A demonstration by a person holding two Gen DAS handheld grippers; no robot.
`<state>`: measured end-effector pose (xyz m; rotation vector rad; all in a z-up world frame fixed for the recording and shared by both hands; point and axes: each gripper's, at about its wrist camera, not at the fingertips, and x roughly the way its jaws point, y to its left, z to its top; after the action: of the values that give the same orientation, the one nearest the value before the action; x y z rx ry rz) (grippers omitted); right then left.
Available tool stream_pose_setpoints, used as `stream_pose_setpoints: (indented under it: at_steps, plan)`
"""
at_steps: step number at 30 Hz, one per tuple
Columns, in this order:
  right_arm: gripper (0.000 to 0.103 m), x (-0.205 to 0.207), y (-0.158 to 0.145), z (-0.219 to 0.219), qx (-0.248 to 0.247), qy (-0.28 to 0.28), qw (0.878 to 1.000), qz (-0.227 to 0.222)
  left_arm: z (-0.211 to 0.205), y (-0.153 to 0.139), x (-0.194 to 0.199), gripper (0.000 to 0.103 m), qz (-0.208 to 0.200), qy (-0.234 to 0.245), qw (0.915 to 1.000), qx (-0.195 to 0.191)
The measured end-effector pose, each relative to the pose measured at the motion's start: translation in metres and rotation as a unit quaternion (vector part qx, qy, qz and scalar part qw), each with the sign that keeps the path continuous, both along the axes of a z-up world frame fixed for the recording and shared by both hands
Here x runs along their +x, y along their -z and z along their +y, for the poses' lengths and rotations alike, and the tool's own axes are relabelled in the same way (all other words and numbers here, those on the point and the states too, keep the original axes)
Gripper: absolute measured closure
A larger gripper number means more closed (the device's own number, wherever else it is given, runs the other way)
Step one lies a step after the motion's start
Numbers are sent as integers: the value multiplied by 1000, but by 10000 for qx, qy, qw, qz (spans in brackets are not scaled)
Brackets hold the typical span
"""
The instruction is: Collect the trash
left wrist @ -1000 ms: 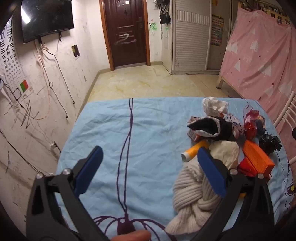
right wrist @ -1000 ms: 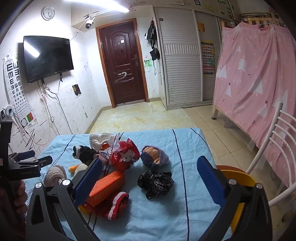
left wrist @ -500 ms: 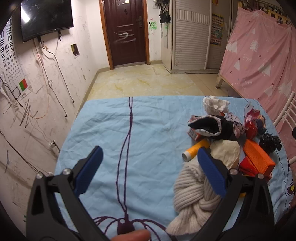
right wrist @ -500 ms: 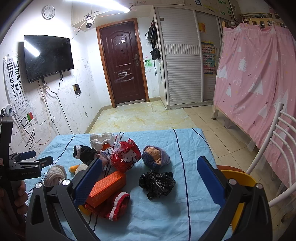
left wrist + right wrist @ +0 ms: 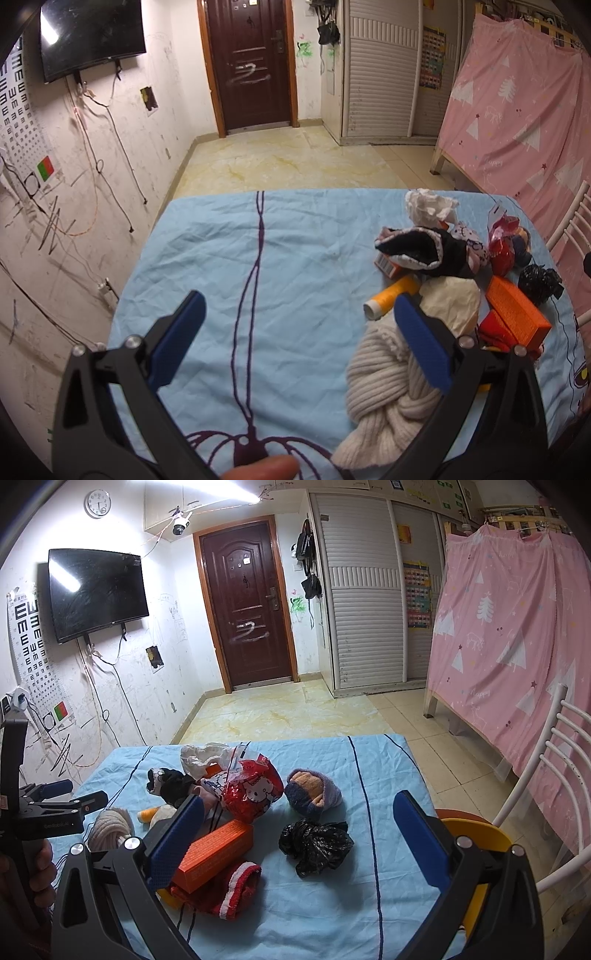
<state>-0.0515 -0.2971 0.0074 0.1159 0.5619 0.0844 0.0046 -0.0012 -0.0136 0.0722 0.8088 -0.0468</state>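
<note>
A crumpled black plastic bag (image 5: 314, 843) lies at lower centre of the right wrist view on the blue cloth (image 5: 391, 775), just right of an orange box (image 5: 214, 849). The right gripper (image 5: 299, 834) hovers with fingers apart, empty. The left gripper (image 5: 299, 341) is likewise spread, holding nothing.

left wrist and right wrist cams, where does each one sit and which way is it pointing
Left wrist: rides the left gripper above the table's left part, looking across the blue sheet toward the door; open blue fingers and a fingertip show.
Right wrist: rides the right gripper over the right part, aimed at the black plastic bag and the door; open fingers show, plus the left gripper and hand at left.
Shared: the orange box, bag, cream knit, door, TV.
</note>
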Motion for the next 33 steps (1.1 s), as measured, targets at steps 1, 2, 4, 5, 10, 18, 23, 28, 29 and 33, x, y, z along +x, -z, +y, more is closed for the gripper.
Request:
stream_pose_setpoints:
  at_steps: [1, 2, 4, 5, 10, 18, 23, 28, 29, 33]
  plan:
    - [8, 0, 0, 0, -4, 5, 10000, -4, 0, 0, 0, 5, 3, 2, 10000, 0]
    - [8, 0, 0, 0, -1, 4, 10000, -5, 0, 0, 0, 5, 1, -4, 10000, -7]
    - [8, 0, 0, 0, 1, 3, 10000, -2, 0, 0, 0, 5, 0, 0, 10000, -7]
    - [8, 0, 0, 0, -2, 5, 10000, -3, 0, 0, 0, 5, 0, 0, 10000, -8]
    - [8, 0, 0, 0, 4, -2, 10000, -2, 0, 0, 0, 5, 2, -2, 10000, -4]
    - [8, 0, 1, 1, 4, -11, 10000, -1, 1, 0, 0, 5, 22, -9, 10000, -13]
    - [8, 1, 2, 2, 0, -16, 10000, 5, 2, 1, 1, 5, 32, -12, 10000, -10]
    - [8, 2, 4, 2, 8, -26, 10000, 15, 2, 0, 1, 5, 37, -11, 10000, -18]
    - [8, 2, 4, 2, 13, -28, 10000, 16, 2, 0, 1, 5, 36, -14, 10000, -16]
    - [8, 4, 6, 2, 13, -30, 10000, 29, 2, 0, 1, 5, 35, -13, 10000, -14]
